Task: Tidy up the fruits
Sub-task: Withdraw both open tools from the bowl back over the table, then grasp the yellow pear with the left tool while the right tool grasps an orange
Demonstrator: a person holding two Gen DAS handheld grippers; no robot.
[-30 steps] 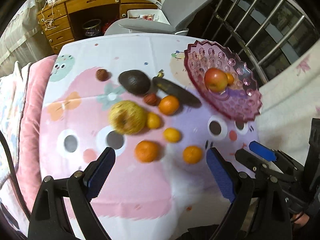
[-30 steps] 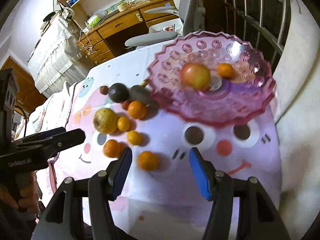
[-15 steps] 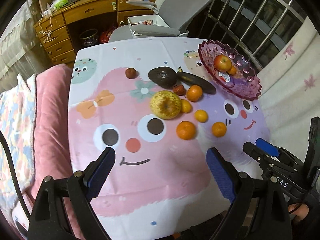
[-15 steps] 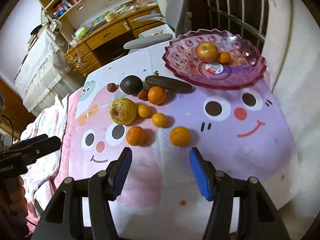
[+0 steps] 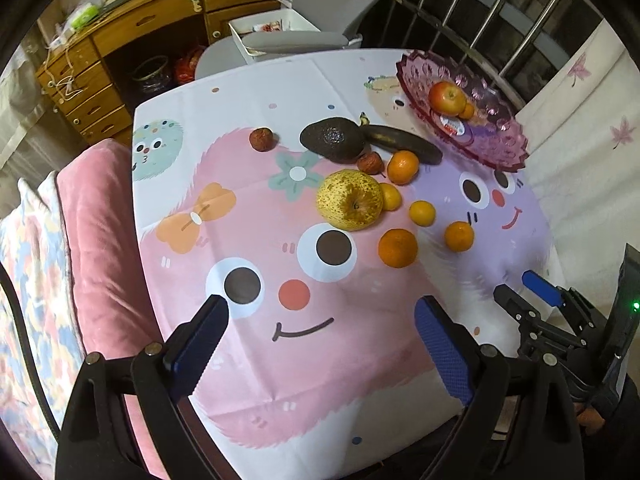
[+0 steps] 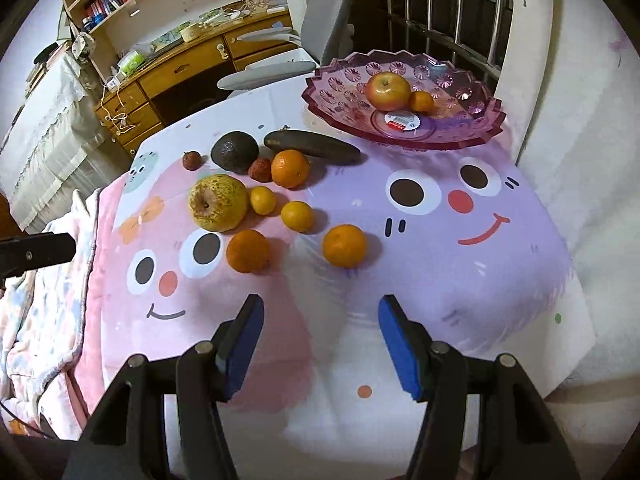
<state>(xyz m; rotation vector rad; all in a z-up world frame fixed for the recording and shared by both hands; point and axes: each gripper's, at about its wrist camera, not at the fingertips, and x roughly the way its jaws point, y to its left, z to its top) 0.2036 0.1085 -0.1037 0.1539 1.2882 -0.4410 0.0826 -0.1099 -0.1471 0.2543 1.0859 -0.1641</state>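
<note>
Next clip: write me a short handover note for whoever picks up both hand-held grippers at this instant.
Left hand-held gripper: empty, jaws opening, above the cloth.
Right hand-held gripper: open, empty.
Done: red apple and one small orange sit in the pink bowl.
Left on the tablecloth: yellow pear, avocado, dark long fruit, five oranges, nearest, and two small reddish fruits.

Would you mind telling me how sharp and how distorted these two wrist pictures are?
Left wrist: sharp, no motion blur, strong fisheye bending of the tablecloth edges, dark corners. Right wrist: equally sharp, the pink bowl shows small glints, fruit cast soft shadows.
</note>
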